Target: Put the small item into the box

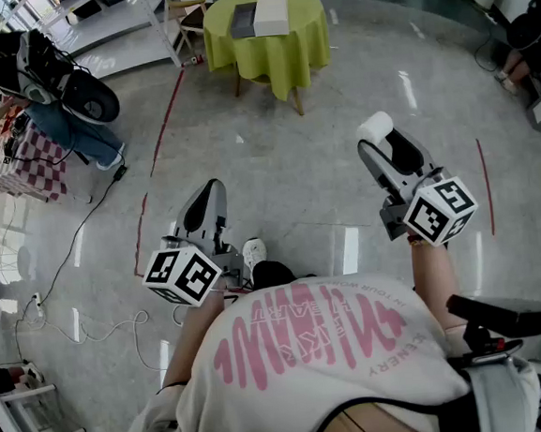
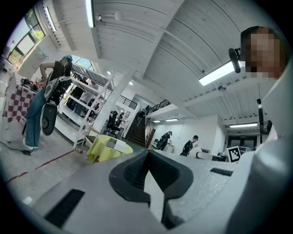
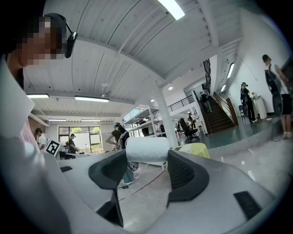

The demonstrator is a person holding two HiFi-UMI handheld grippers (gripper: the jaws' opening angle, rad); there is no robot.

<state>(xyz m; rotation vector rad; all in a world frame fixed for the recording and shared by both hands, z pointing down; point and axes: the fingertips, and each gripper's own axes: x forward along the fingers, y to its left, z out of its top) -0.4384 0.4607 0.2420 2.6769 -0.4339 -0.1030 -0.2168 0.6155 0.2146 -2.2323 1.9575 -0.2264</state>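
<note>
The small item is a short white roll (image 3: 147,149). It looks soft, like paper or foam. It lies sideways between the two dark pads of the right gripper (image 3: 147,161), close to their tips. The pads press on its two ends, so the gripper is holding it. The jaws stand wide because the roll is wide.

In the head view, the roll (image 1: 374,127) is right of the middle, at the front of the right gripper (image 1: 384,142). The gripper is held out flat, likely so the roll does not slip while it is carried.

The left gripper (image 1: 208,204) is left of the middle. Its jaws are closed together with nothing in them (image 2: 149,157). I think it is just waiting.

The grey and white flat box (image 1: 260,17) is at the top middle, well apart from the roll. It rests on a round table with a yellow-green cloth (image 1: 280,54). It is too small to tell if the box is open. The shiny grey floor (image 1: 276,172) lies between, so the roll has yet to be carried over.
</note>
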